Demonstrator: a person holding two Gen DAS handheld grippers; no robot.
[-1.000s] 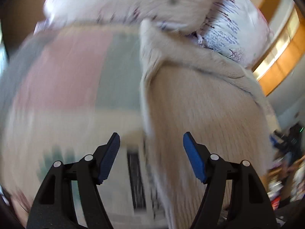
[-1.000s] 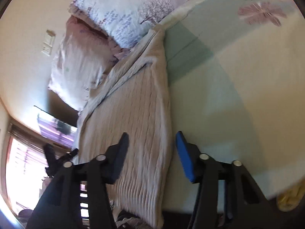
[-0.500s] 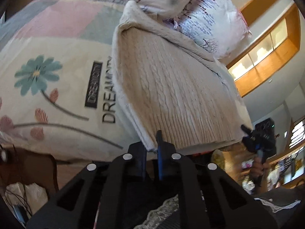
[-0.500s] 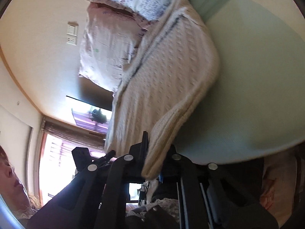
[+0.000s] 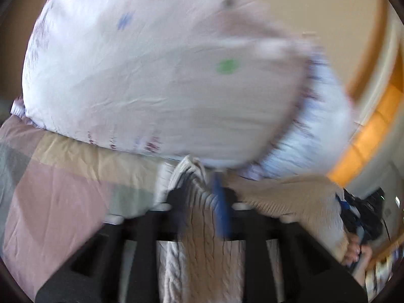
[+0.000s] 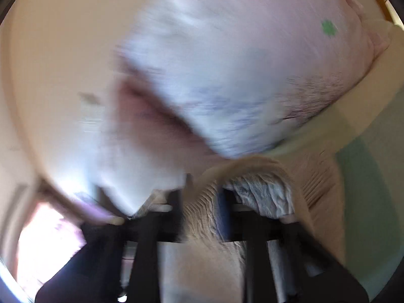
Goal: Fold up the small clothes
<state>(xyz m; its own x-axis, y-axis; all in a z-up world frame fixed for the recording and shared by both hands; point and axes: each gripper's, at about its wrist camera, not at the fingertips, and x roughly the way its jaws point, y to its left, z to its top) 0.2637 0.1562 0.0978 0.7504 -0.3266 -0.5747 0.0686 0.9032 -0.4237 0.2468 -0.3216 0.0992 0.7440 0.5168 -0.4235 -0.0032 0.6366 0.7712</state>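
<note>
A cream cable-knit sweater (image 5: 202, 260) lies on the bed, and both grippers hold its near edge carried up toward the pillows. My left gripper (image 5: 199, 197) is shut on one corner of the knit, which bunches between its fingers. My right gripper (image 6: 202, 202) is shut on the other corner of the sweater (image 6: 202, 227), whose fabric folds over (image 6: 262, 176) in front of it. Both views are motion-blurred. The other gripper shows at the right edge of the left wrist view (image 5: 363, 214).
A large pale floral pillow (image 5: 156, 75) fills the space just ahead; it also shows in the right wrist view (image 6: 240, 75). The patchwork bedspread (image 5: 50, 197) lies left; a green patch of it (image 6: 373, 202) lies right. A beige wall (image 6: 50, 63) is behind.
Both grippers closed on the sweater's near corners and have swept forward with them toward the pillows, folding the sweater over itself. The pillows now loom close.
</note>
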